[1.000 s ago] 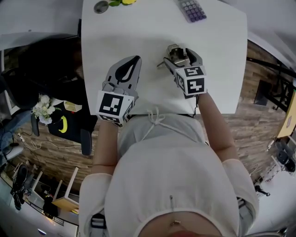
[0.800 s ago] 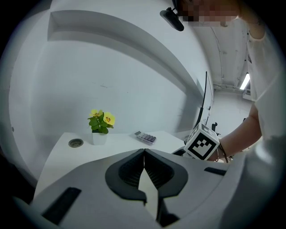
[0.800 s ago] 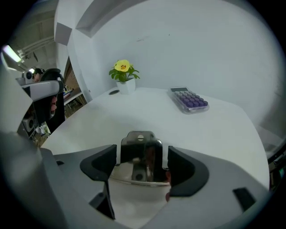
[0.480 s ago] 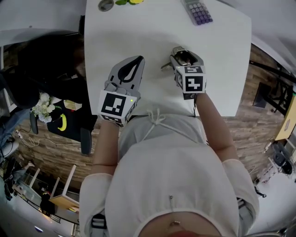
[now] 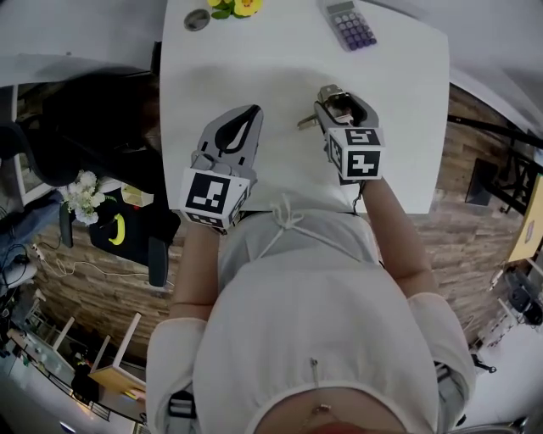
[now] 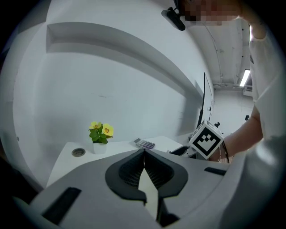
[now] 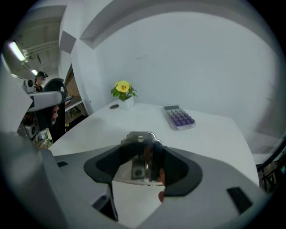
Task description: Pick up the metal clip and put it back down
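The shiny metal clip sits between the jaws of my right gripper, right of the middle of the white table. Both pads press on its sides, and one of its handles sticks out to the left. I cannot tell whether the clip is off the tabletop. My left gripper rests over the table a little to the left, with its jaws together and nothing between them.
A purple-keyed calculator lies at the far right of the table. A small pot of yellow flowers and a round grey disc stand at the far left. The table's near edge runs just under both grippers.
The right gripper's jaws have narrowed from a wide stance around the clip to a grip on it. The left gripper has stayed where it was.
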A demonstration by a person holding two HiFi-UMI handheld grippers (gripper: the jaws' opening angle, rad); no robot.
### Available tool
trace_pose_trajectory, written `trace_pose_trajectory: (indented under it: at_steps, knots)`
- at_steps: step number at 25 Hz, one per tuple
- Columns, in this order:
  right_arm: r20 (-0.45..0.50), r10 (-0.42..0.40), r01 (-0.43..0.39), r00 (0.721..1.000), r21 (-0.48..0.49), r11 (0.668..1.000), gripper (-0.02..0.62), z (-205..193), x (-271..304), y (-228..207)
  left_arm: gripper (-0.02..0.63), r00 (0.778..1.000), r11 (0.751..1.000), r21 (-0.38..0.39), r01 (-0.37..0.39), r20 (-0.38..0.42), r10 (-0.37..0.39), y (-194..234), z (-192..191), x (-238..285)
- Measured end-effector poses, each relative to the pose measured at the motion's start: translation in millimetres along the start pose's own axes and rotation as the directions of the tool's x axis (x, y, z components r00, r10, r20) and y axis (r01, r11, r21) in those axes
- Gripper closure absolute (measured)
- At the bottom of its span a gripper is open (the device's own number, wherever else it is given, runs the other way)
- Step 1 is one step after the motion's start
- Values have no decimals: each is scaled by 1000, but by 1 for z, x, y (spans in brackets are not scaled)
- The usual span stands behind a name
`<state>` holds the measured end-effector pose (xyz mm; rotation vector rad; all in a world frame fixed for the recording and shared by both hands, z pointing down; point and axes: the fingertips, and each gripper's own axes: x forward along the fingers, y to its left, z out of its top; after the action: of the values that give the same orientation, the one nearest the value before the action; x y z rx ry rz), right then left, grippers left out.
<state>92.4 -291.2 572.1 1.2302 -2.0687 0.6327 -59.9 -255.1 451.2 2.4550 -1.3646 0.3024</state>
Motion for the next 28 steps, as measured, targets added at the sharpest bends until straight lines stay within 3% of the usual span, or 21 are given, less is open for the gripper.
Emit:
trace_pose_trajectory:
  at_steps: [4,9,18,22,28]
  knots:
    - [114,-5,7,993,-21,1000,302,30,-34,-11,588,999,999,35,-3,40,1,-15,25,-5]
    - [265,-3,15,964,-46,999,302,63,-92,-20,588,995,996,90,-6,102,-3,-38,59,-22]
    - [513,-34,85,858,-76,993,302,104,-199,-29,588,979,984,173,-39,202,3,-73,107,-50]
    - [574,-53,123,817,-84,989,302,105,-237,-33,588,972,982,182,-56,236,12,-83,120,-59]
    - [621,-77,161,780,-80,984,304,101,-271,-44,588,965,978,197,-71,261,18,-96,133,-67]
